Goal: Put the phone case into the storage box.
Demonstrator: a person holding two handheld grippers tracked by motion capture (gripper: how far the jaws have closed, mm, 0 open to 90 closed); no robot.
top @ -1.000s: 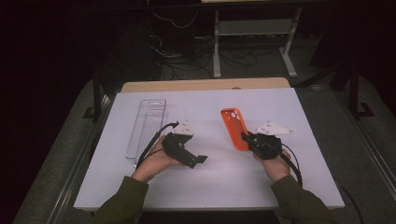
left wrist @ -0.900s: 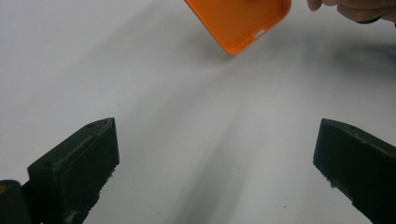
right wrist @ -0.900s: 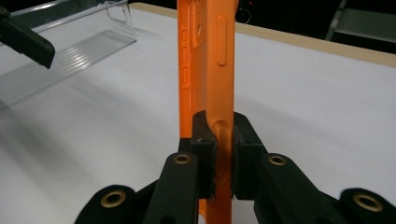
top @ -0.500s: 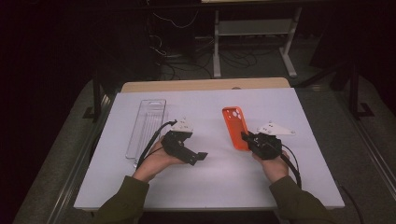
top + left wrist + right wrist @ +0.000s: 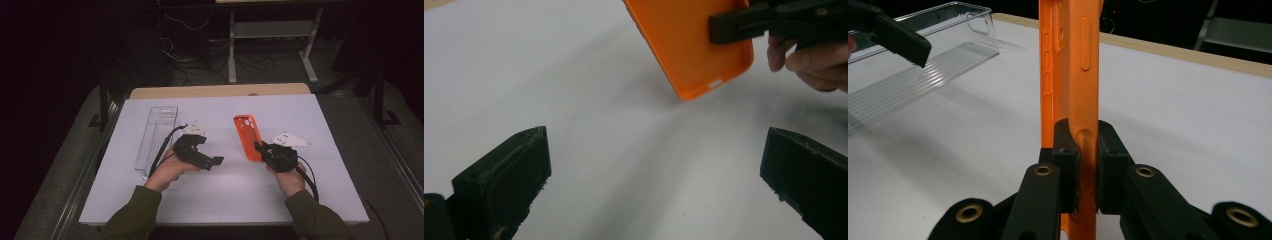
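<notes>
- Right gripper (image 5: pixel 1083 165): matte black, blocky jaws with brass-coloured screws, closed on the long edge of the orange phone case (image 5: pixel 1070 70); seen from above at the right of the table (image 5: pixel 272 155), a grey three-cornered plate on top, a cable trailing back past the sleeve.
- Orange phone case (image 5: pixel 248 136): smooth, soft-looking shell with rounded corners, moulded side buttons and a camera cut-out; its near end is pinched and seems slightly lifted off the table, though the high view is too coarse to be sure.
- Left gripper (image 5: pixel 654 175): jaws wide apart, holding nothing, bare tabletop between them; in the high view (image 5: pixel 212 161) it points toward the case.
- Clear plastic tray (image 5: pixel 156 135): long, ribbed, transparent, lying at the left, well apart from the case.
- White table (image 5: pixel 330 125): flat, matte surface; a wooden strip along its far edge.
- Background: dark floor with cables, hard to make out.
</notes>
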